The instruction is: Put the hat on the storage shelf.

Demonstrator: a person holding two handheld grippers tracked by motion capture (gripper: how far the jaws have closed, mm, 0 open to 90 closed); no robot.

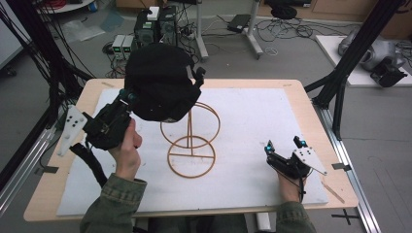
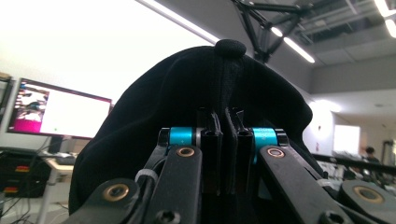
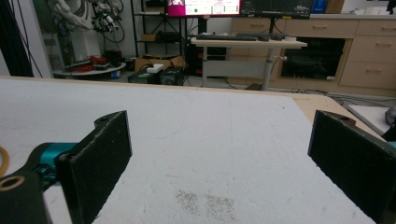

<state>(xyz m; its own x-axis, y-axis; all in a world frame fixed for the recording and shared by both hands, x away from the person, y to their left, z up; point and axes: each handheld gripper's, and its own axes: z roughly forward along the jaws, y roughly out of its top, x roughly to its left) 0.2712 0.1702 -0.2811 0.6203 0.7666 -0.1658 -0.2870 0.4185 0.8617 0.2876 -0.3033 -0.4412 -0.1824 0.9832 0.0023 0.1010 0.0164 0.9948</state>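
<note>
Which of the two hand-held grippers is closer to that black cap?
The left. The left hand-held gripper is clamped on the black cap, holding it over the wire stand. The right hand-held gripper rests open on the white mat, well apart.

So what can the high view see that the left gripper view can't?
High view alone: the wire stand on the white mat, with the right gripper resting open beside it. Left gripper view alone: the pads pinching a fold of fabric, the button on top of the cap, and a monitor behind. Both: the black cap held by the left gripper.
</note>
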